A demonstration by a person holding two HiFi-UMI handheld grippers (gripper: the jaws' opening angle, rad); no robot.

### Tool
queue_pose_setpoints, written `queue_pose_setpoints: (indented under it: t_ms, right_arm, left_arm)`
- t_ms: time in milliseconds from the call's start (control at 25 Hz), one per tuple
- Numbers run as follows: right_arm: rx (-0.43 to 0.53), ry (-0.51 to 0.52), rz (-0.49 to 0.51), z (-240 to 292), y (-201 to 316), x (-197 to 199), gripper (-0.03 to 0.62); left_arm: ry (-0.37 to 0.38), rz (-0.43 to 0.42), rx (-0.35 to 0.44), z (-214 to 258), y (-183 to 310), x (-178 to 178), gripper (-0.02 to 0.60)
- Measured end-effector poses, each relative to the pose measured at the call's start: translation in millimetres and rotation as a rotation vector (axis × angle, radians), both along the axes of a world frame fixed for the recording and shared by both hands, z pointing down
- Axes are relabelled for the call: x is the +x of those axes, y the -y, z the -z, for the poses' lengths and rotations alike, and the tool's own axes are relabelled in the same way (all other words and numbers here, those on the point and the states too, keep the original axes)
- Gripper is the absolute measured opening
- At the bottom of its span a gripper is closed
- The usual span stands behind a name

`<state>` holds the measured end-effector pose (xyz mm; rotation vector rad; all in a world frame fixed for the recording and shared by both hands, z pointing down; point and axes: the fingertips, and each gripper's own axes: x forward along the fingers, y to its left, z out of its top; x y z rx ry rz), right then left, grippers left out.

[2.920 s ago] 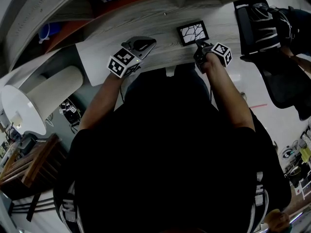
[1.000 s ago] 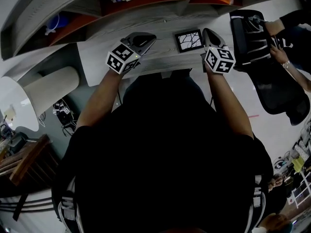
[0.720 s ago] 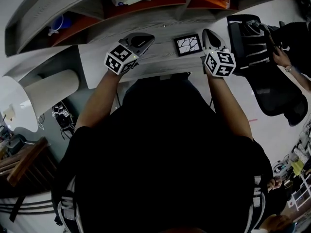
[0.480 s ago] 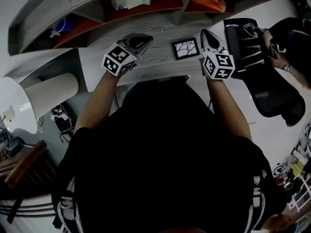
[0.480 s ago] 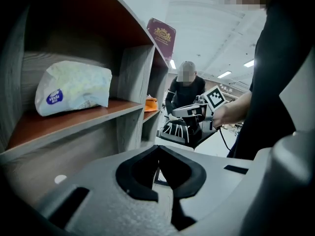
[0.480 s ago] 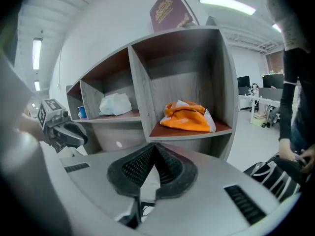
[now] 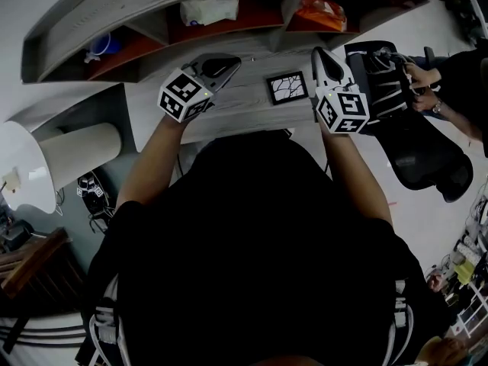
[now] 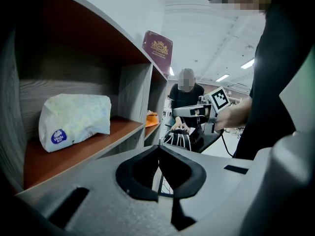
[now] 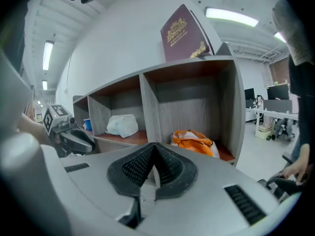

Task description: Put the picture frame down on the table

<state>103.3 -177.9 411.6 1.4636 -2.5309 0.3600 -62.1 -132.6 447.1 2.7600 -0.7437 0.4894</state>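
Note:
The black picture frame point(image 7: 287, 87) with a white crackle print lies flat on the grey wood table point(image 7: 244, 107), between my two grippers in the head view. My left gripper point(image 7: 231, 60) hangs to the left of it, jaws shut with nothing in them. My right gripper point(image 7: 317, 52) is just right of the frame, raised off it, also shut and empty. In the left gripper view the left gripper point(image 8: 158, 146) points at the shelf, and the right gripper point(image 8: 197, 110) shows beyond it. Neither gripper view shows the frame.
A shelf unit point(image 7: 152, 2) stands at the table's back, holding a white tissue pack point(image 8: 74, 119), an orange bag point(image 9: 193, 140) and a blue cup point(image 9: 87, 125). A maroon booklet point(image 9: 184, 33) stands on top. A black chair point(image 7: 396, 90) and another person's hand point(image 7: 423, 101) are at the right.
Both grippers have risen above the table, the right one lifting away from the frame's right side. The frame stays lying flat on the table.

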Motion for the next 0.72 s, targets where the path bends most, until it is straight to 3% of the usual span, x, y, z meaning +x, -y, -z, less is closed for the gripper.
queue_pose_setpoints:
  t_ms: [480, 720]
  right_arm:
    - [0.11, 0.025, 0.031, 56.0, -0.1, -7.8, 0.008]
    - [0.126, 0.015, 0.038, 66.8, -2.8, -6.2, 0.008]
  left_arm:
    - [-0.047, -0.004, 0.089, 58.1, 7.4, 6.6, 0.017]
    - [-0.015, -0.029, 0.131, 71.9, 2.8, 13.1, 0.017]
